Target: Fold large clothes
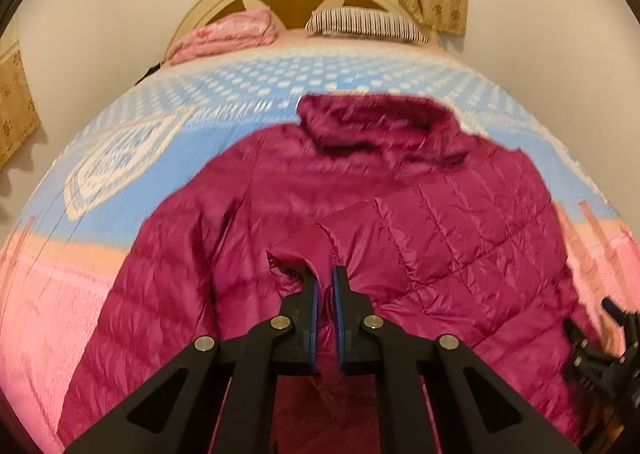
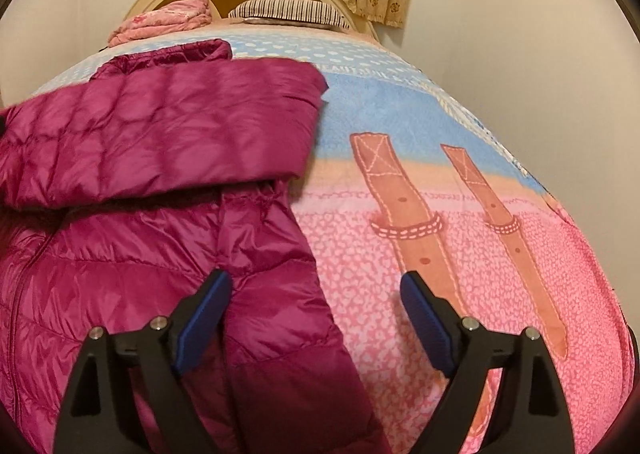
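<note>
On the bed (image 2: 440,234), the left gripper (image 1: 325,274) pinches the magenta puffer jacket (image 1: 360,214) (hem cut off below), while the right gripper (image 2: 316,282) gapes empty.

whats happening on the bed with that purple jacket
A person is folding a magenta quilted puffer jacket laid out on a bed's pink and blue blanket, using a handheld tool in each hand. The left tool is shut on a pinch of jacket fabric near the middle. The right tool is open, its fingers straddling the jacket's right edge without gripping. One sleeve is already folded across the body. A pink folded cloth and a striped pillow sit by the headboard.
</note>
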Available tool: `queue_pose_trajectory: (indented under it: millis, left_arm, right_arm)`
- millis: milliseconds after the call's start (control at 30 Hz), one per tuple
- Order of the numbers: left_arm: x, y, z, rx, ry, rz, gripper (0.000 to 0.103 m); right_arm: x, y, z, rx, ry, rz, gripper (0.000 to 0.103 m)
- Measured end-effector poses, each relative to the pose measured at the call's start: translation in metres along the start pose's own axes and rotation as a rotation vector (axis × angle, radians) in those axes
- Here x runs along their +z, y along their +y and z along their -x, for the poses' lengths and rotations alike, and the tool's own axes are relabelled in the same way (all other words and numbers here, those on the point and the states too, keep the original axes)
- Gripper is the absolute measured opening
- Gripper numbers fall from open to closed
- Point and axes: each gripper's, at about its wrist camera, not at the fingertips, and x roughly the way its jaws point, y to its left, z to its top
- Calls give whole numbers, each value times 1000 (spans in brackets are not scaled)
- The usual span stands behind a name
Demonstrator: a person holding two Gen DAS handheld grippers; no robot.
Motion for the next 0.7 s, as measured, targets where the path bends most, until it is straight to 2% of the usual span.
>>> queue_pose_trajectory:
  millis: [133,300,367,400,433,467,500,533,633,700]
  left_arm:
    - [-17,2,-9,8,37,-13,6]
    - [-24,1,-13,51,17,-35,8]
    - [-23,-1,-12,85,9,-55,14]
    - [-22,-1,-8,111,-11,-59,25]
    - [-21,0,-3,143,-37,-61,45]
    - [-19,1,3,163,-61,-61,56]
    - [-18,4,12,178,-103,-57,73]
    - [-17,6,22,191,-149,-54,80]
    - [-13,11,44,228,-240,-52,82]
    - [-7,7,51,215,-272,-49,83]
  right_arm:
    - [0,0,-2,-3,9,2,90]
    - [0,-1,-3,-6,15,4,92]
    - [0,-1,-4,-8,17,6,92]
    - [1,-1,-5,-7,20,6,93]
    - [1,-3,-5,4,25,1,93]
    - [1,-4,-4,14,26,-5,93]
    - [1,-8,-2,38,26,-22,93]
    - [2,-11,2,59,25,-33,93]
    - [5,-15,20,91,-3,-26,93]
    - [15,-18,38,111,-47,-23,93]
